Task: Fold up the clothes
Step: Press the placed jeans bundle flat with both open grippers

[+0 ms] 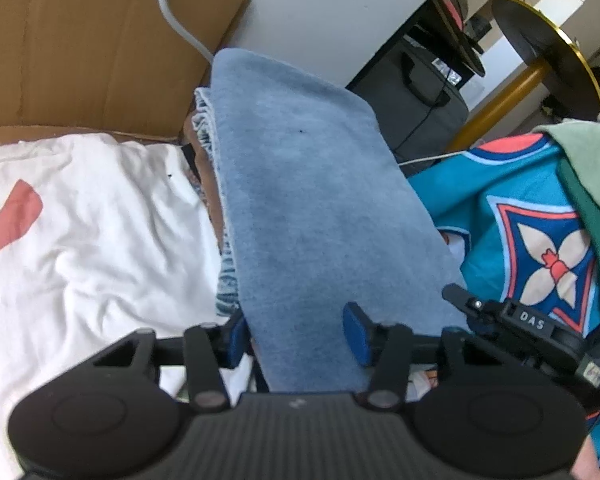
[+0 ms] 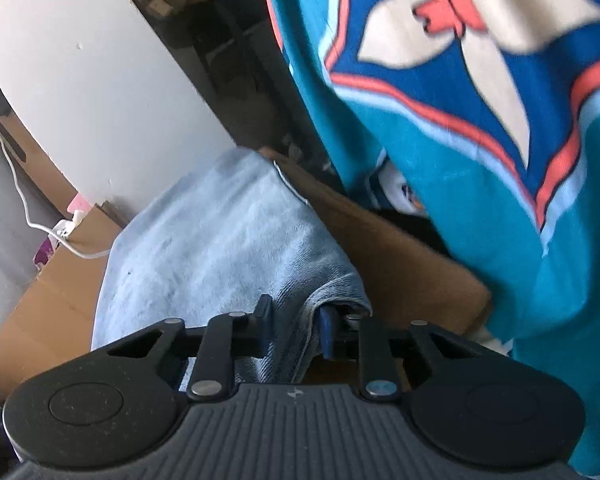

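Observation:
A folded light blue denim garment [image 1: 300,200] runs away from me between both grippers. My left gripper [image 1: 296,332] is shut on its near end: the left finger is tucked under the folded edge and the right pad [image 1: 356,330] lies on top. In the right wrist view the same blue garment [image 2: 204,248] has a bunched corner pinched in my right gripper [image 2: 296,326], which is shut on it. The right gripper [image 1: 460,298] also shows at the garment's right corner in the left wrist view.
A white shirt [image 1: 80,220] with a red patch lies to the left. A teal patterned jersey [image 1: 520,208] [image 2: 480,160] and a green garment [image 1: 592,176] lie to the right. Cardboard [image 1: 80,40] [image 2: 400,264] sits behind and beneath, crossed by a white cable [image 1: 172,12]. A round black table [image 1: 548,52] stands beyond.

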Demonstrator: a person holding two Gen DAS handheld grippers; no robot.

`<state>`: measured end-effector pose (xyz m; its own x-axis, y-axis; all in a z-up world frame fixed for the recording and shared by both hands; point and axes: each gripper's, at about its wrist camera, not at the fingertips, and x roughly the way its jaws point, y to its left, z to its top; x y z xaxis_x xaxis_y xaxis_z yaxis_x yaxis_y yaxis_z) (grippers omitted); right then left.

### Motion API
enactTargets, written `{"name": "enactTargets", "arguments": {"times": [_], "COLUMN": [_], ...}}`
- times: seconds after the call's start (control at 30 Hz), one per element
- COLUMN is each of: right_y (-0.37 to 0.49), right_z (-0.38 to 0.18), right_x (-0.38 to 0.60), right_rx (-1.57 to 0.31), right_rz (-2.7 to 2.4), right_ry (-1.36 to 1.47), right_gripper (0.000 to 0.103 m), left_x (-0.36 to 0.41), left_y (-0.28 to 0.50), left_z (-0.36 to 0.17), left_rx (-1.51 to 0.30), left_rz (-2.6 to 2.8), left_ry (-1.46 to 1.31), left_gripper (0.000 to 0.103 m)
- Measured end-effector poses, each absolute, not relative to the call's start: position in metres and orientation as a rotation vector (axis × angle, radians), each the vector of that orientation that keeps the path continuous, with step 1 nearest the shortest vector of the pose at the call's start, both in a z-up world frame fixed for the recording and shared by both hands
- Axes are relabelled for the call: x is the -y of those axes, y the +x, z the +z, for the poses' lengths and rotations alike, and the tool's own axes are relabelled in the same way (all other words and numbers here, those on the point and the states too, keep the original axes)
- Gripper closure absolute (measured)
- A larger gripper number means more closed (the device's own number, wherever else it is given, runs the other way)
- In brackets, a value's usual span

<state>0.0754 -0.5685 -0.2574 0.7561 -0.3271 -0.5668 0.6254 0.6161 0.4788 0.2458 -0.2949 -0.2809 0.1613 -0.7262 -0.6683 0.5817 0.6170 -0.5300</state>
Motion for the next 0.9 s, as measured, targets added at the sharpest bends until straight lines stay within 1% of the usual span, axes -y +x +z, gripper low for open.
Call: {"name": "enactTargets", "arguments": {"times": [0.13, 0.3, 0.47, 0.57, 0.77, 0.9], "right_y": [0.071, 0.073, 0.081, 0.078, 0.076, 0.070], "right_z": [-0.237, -0.222, -0.237, -0.251, -0.236, -0.214], "right_x": [0.561, 0.559, 0.562, 0.562, 0.542, 0.526], "right_rx": [-0.419, -0.404, -0.469, -0.521, -0.522, -0.485], "right_rz": [-0.592, -0.625, -0.668, -0.679, -0.697, -0.684], "right_ry": [0.644, 0.567, 0.559, 0.586, 0.542, 0.462], "right_gripper": [0.084, 0.084, 0.083, 0.079, 0.072, 0.072], "left_x": [0.298, 0.303, 0.312, 0.309, 0.289, 0.290], "left_y": [0.239, 0.234, 0.222, 0.226, 0.234, 0.241], "left_z": [-0.273, -0.274, -0.282, -0.285, -0.248, -0.222], "left_rx": [-1.031, -1.043, -1.027, -1.057, -0.919, -0.838], "left_rz": [-0.964, -0.988, -1.021, -1.013, -0.958, -0.968], "left_ry": [-0.168, -0.215, -0.137, -0.121, -0.065, -0.080], "left_gripper": [0.056, 0.057, 0.059, 0.060, 0.062, 0.065]}}
